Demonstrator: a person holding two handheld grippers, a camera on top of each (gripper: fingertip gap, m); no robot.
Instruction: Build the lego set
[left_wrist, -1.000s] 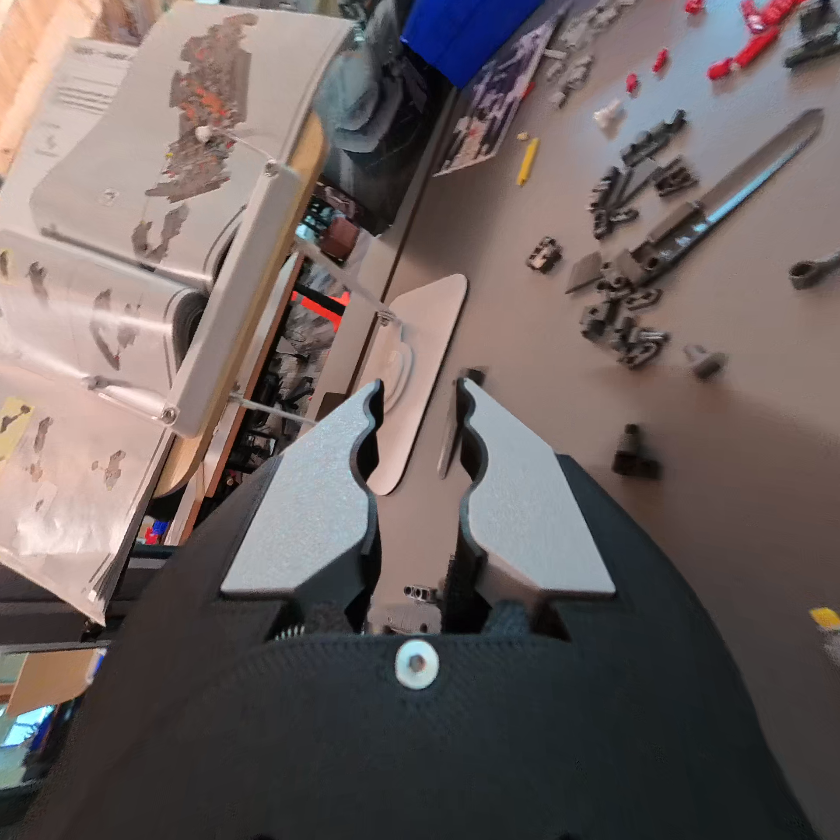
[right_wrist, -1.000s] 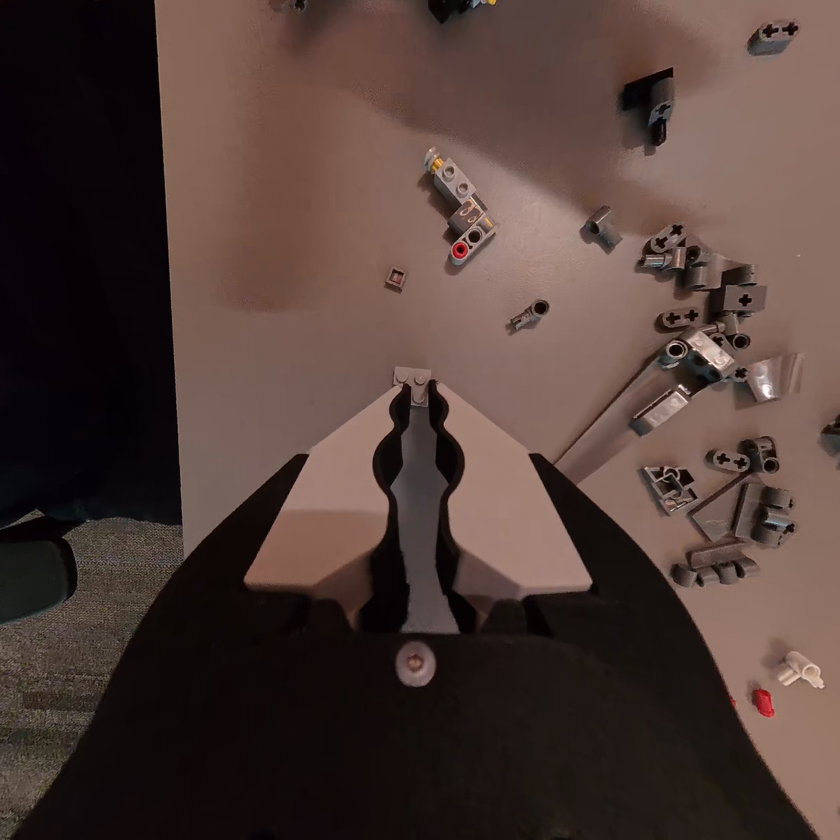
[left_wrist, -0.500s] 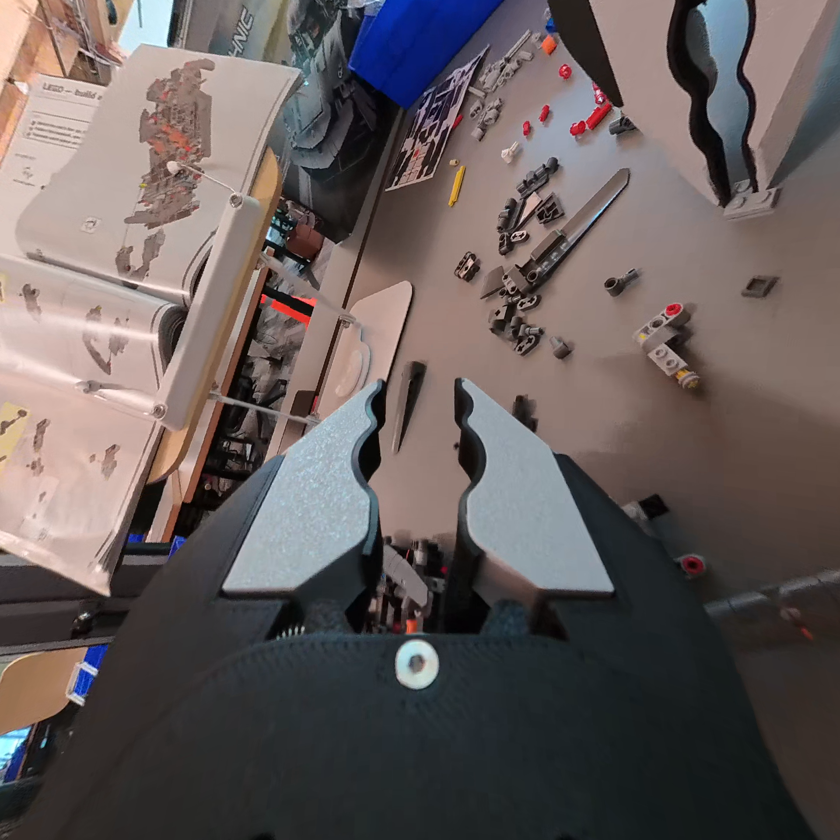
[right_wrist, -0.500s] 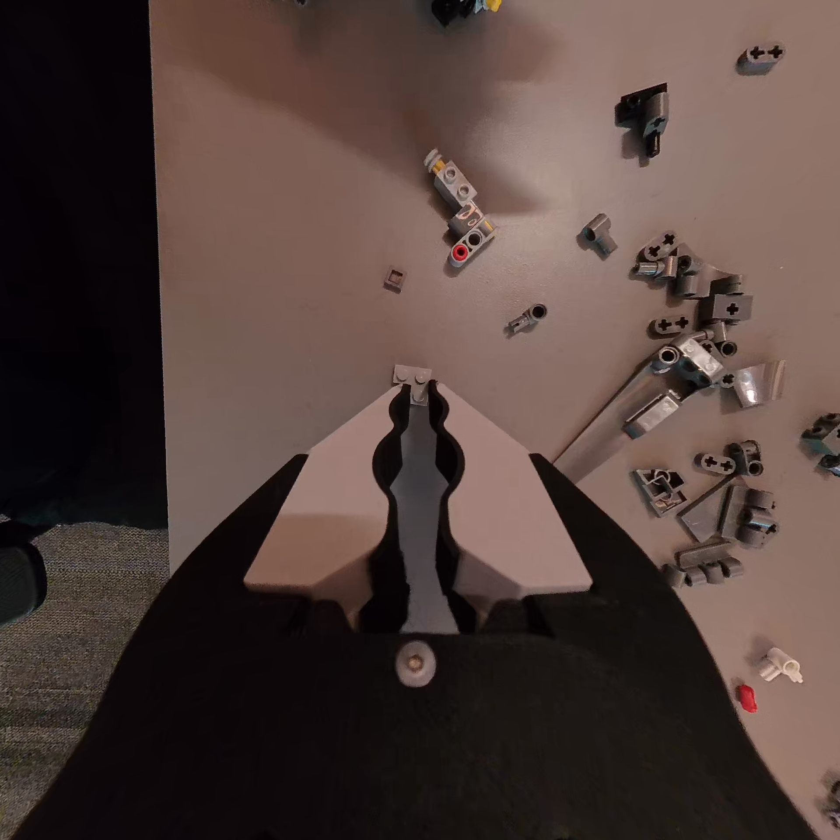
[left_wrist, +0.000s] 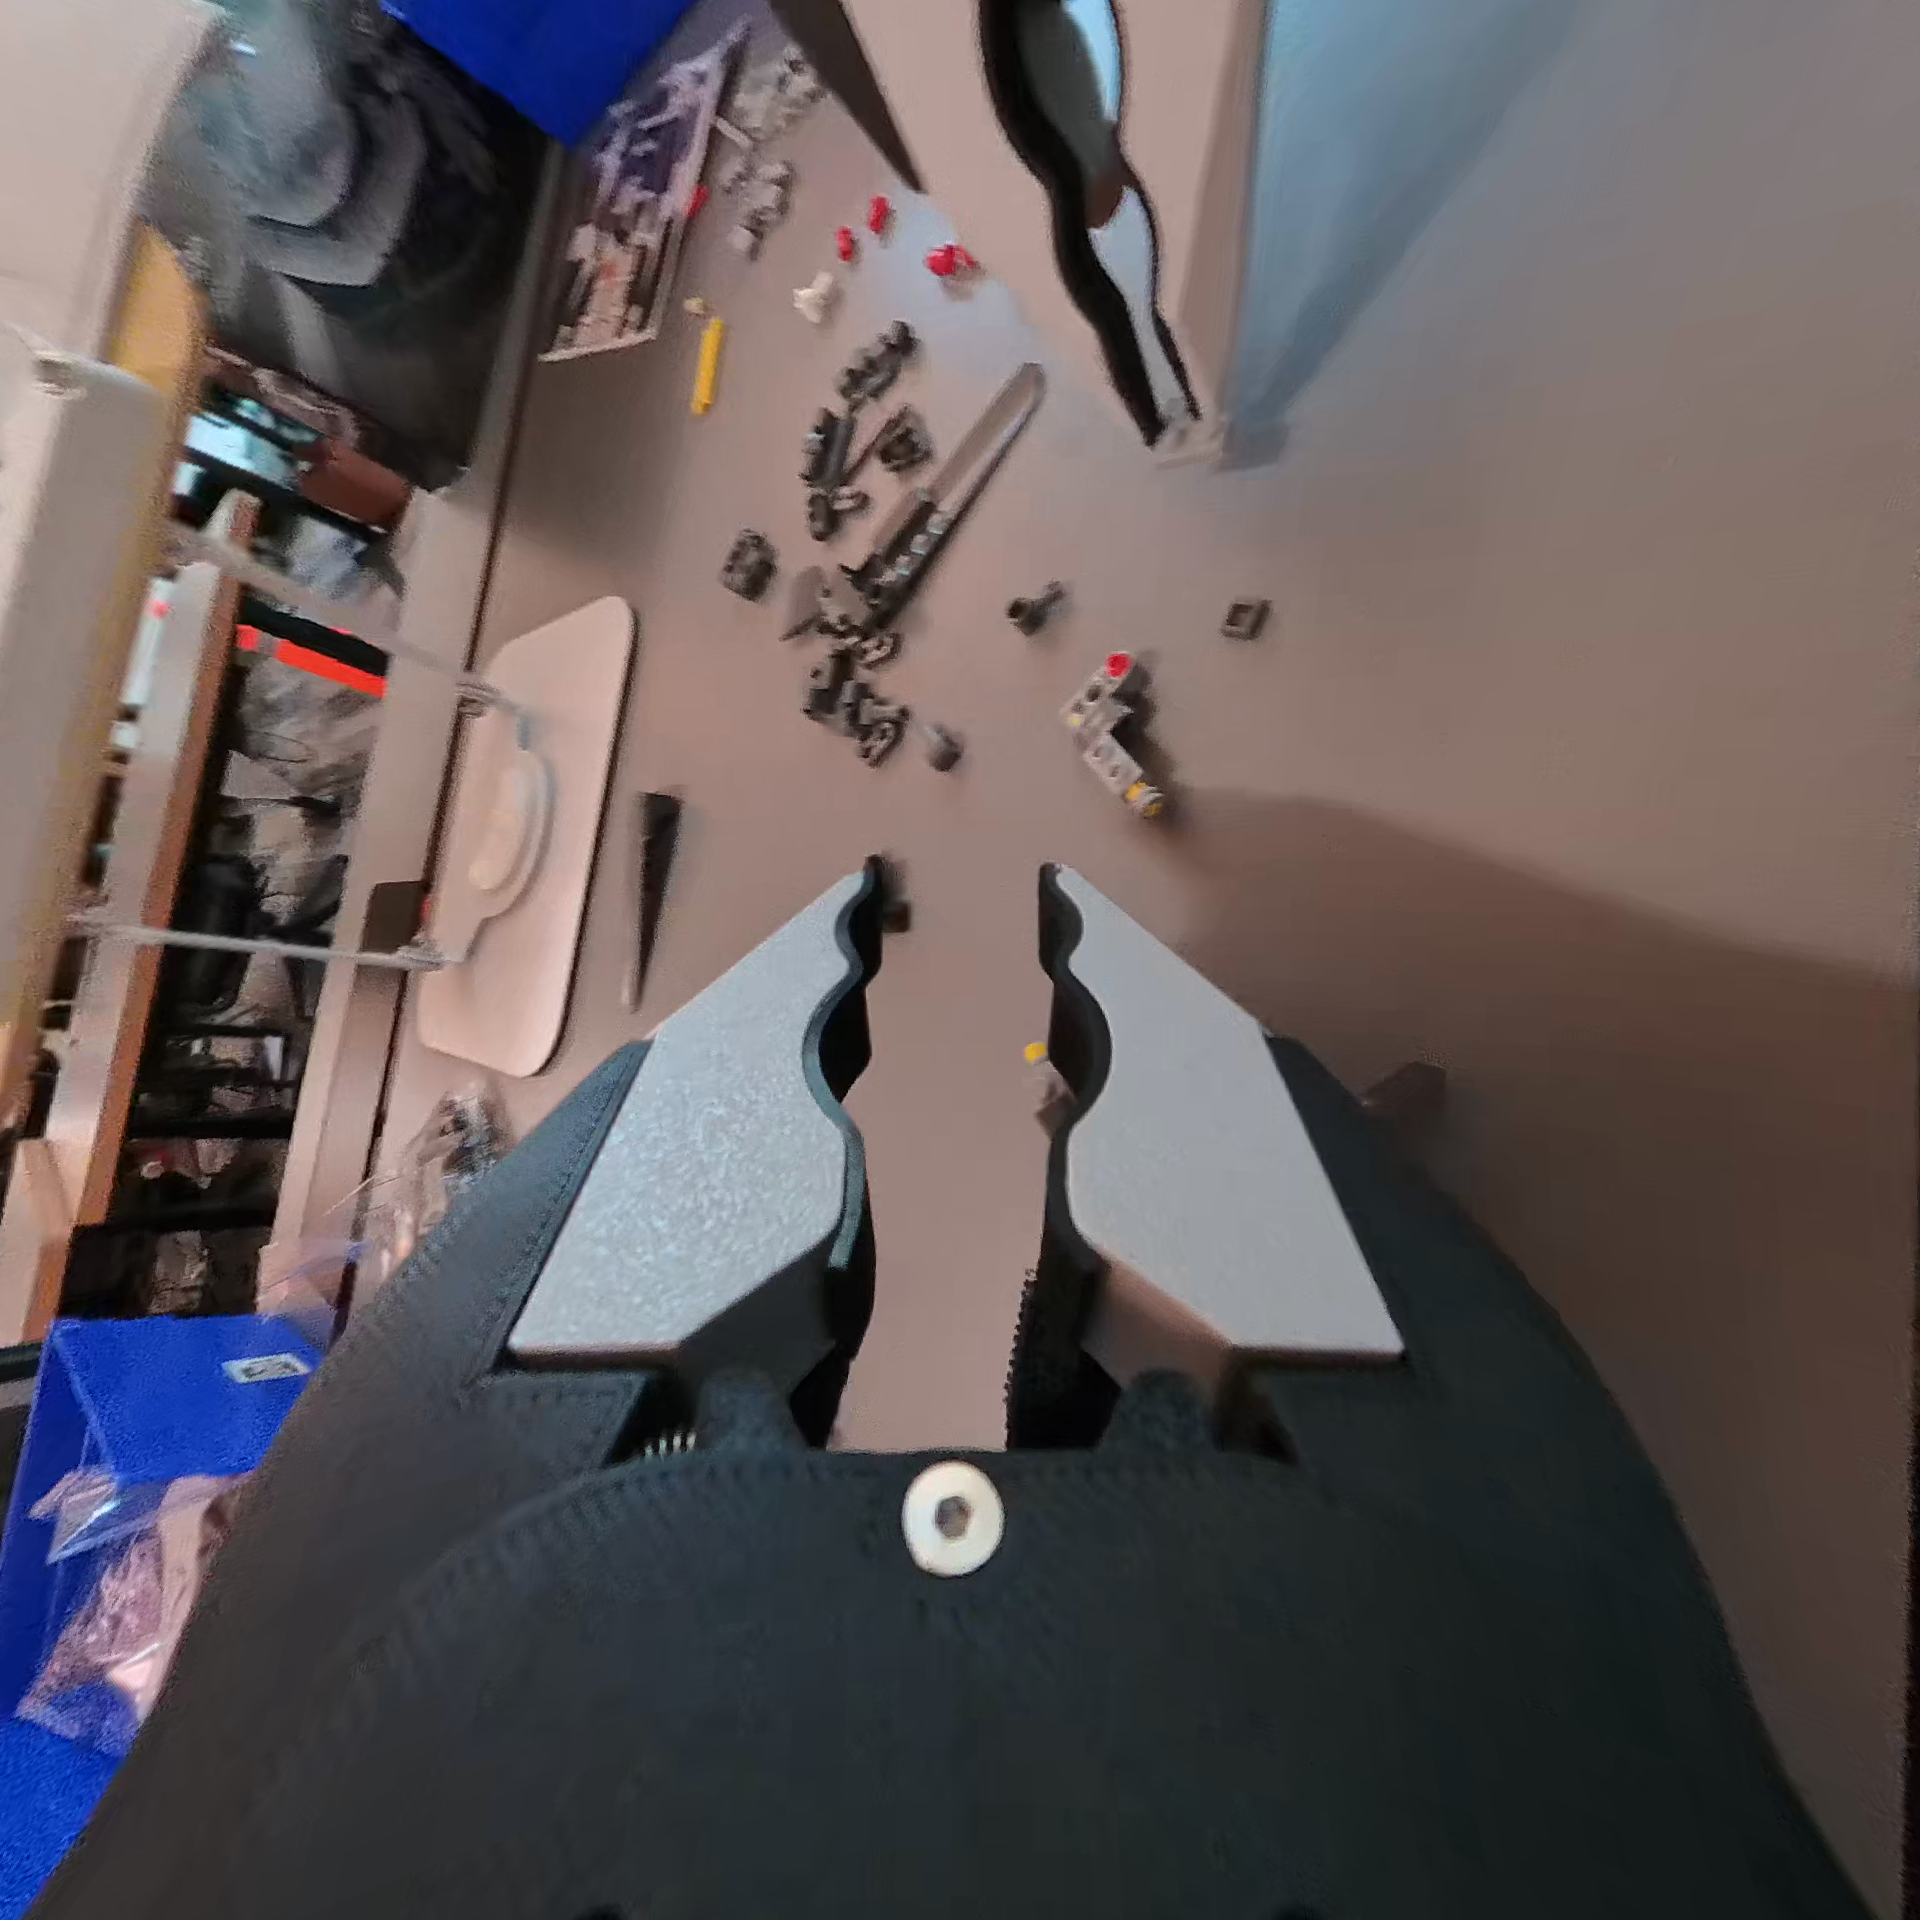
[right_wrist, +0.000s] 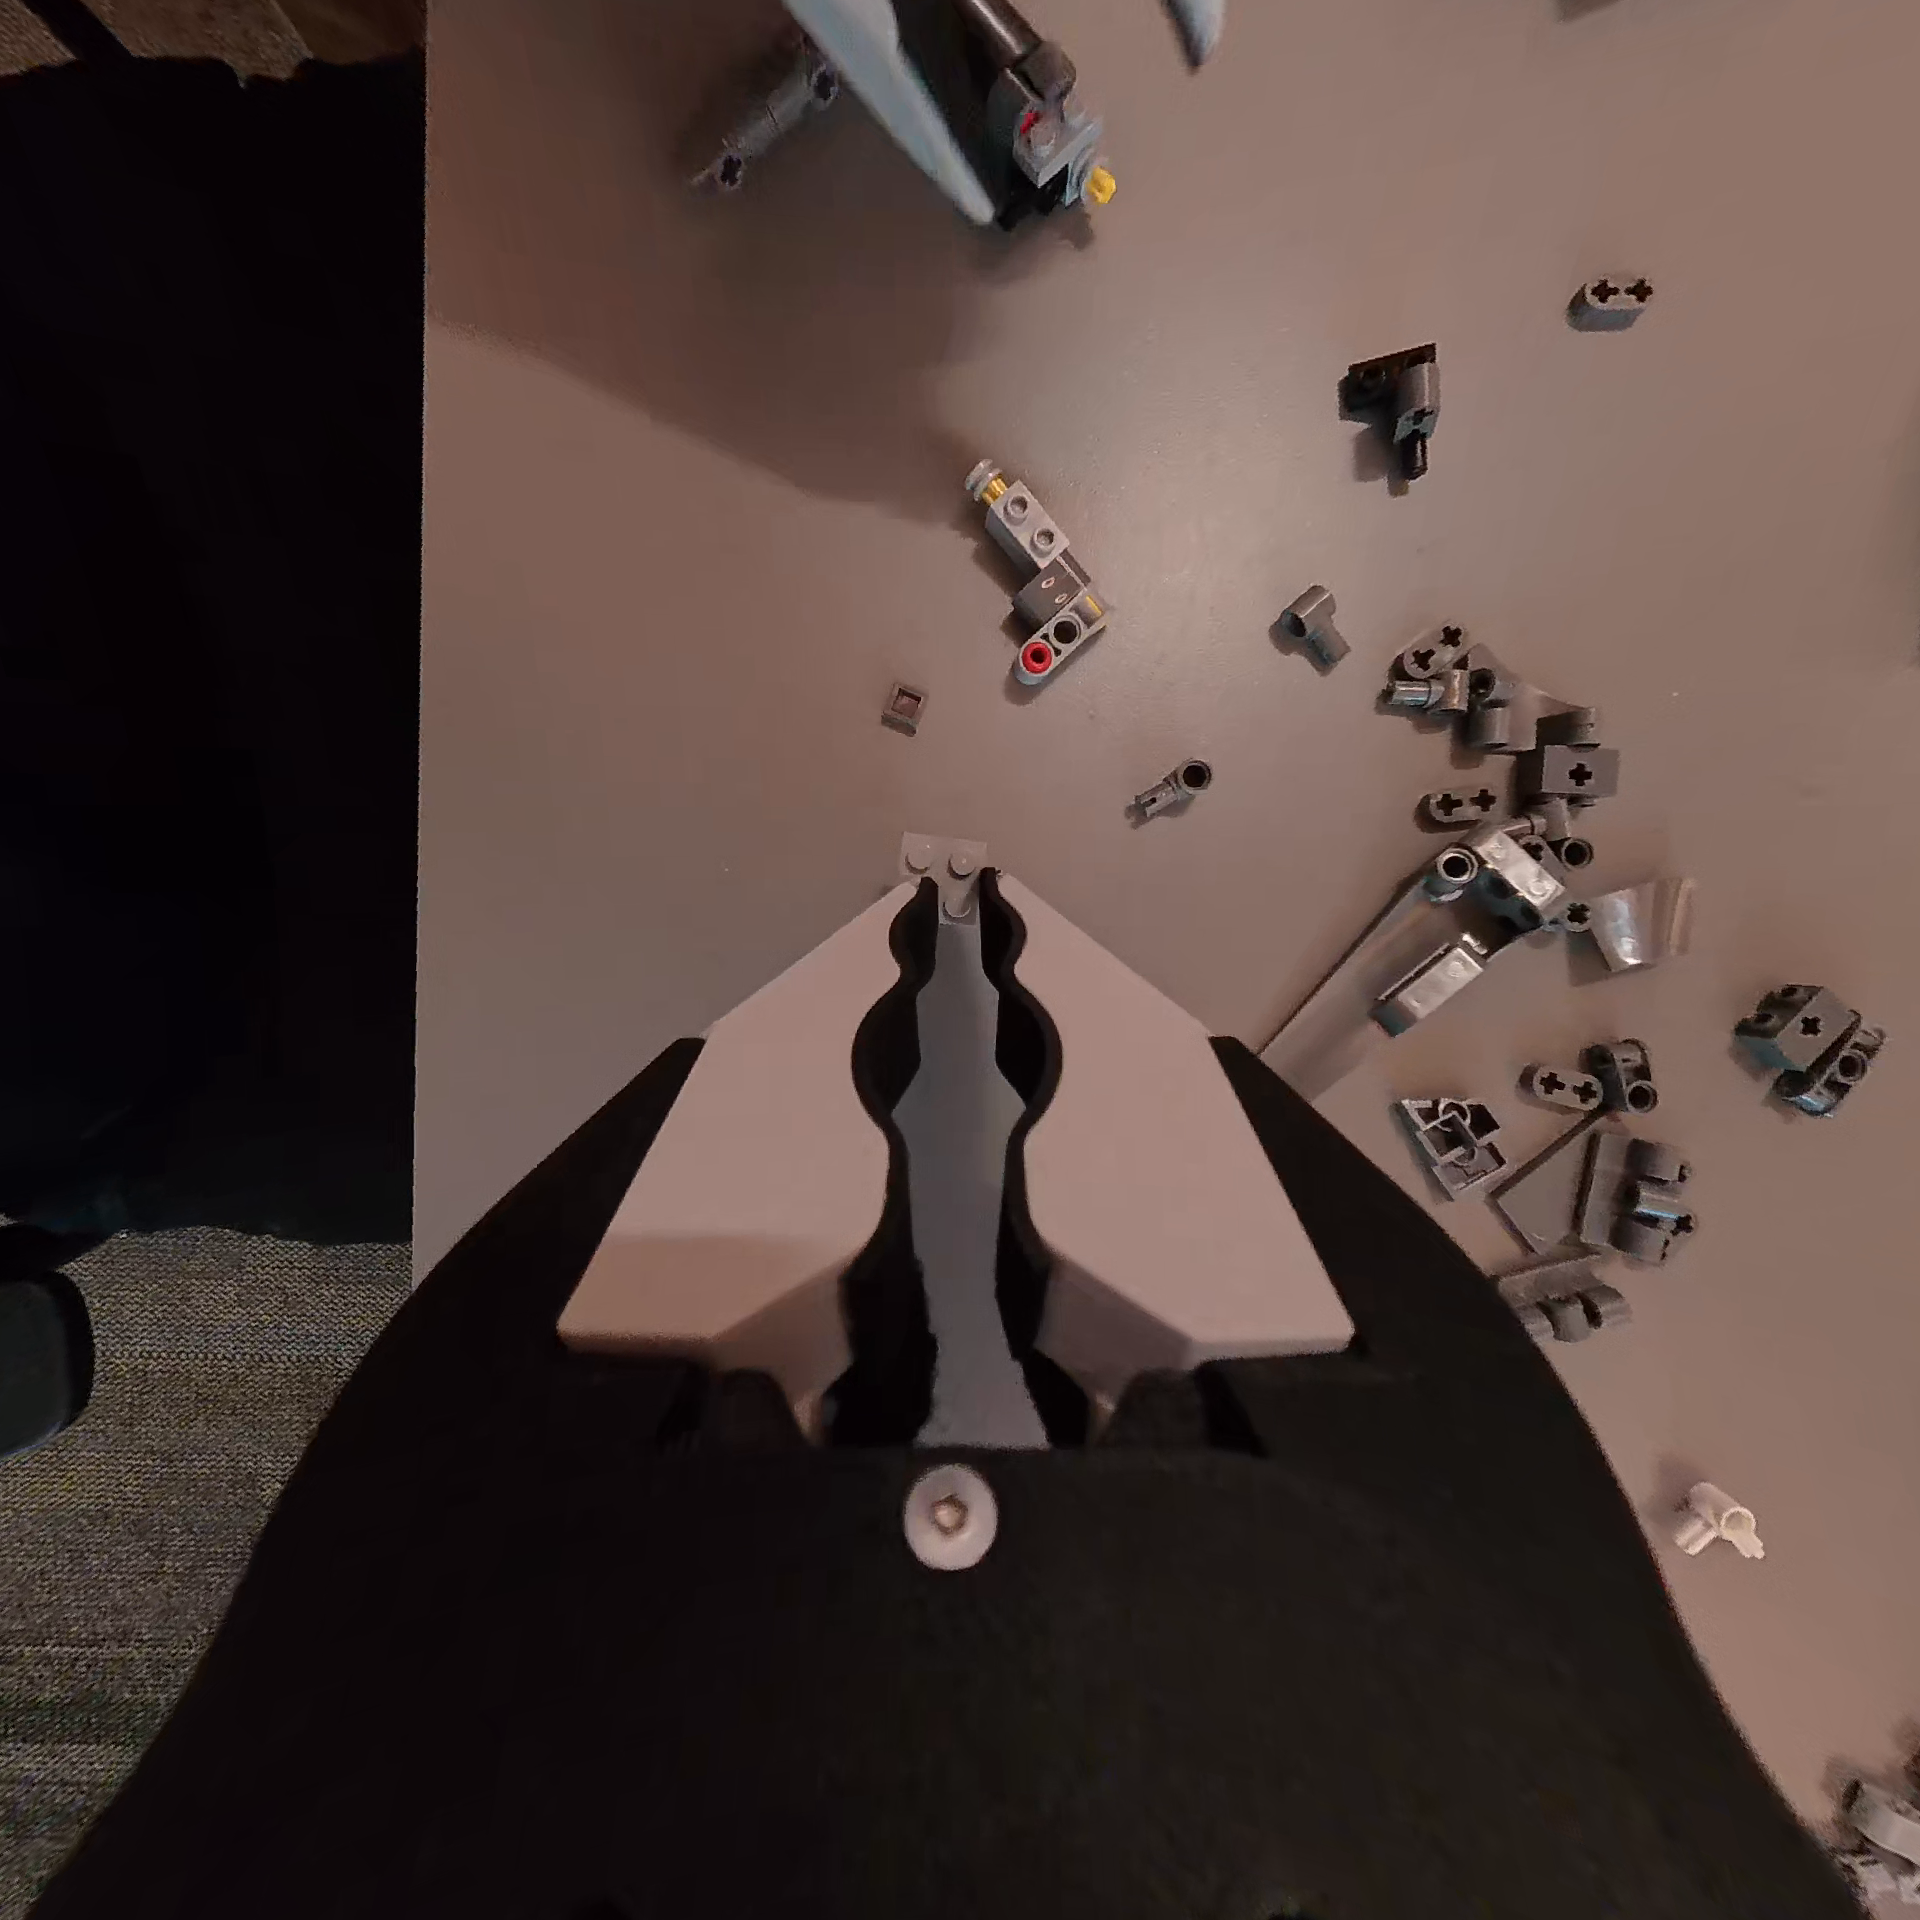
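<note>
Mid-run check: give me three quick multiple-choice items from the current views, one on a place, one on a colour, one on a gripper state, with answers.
1. Where is the small square frame piece relative to the right gripper?
A. ahead of its tips, slightly left
B. behind it
C. between its fingers

2. What colour is the round insert in the L-shaped grey assembly?
A. blue
B. red
C. green

3. How is the left gripper?
A. shut on a brick
B. open, nothing between its fingers
C. holding paper

Answers: A, it lies on the table beyond the tips; B, a red ring shows at one end; B, bare table shows between its fingers.

No writing can be read anywhere
</note>
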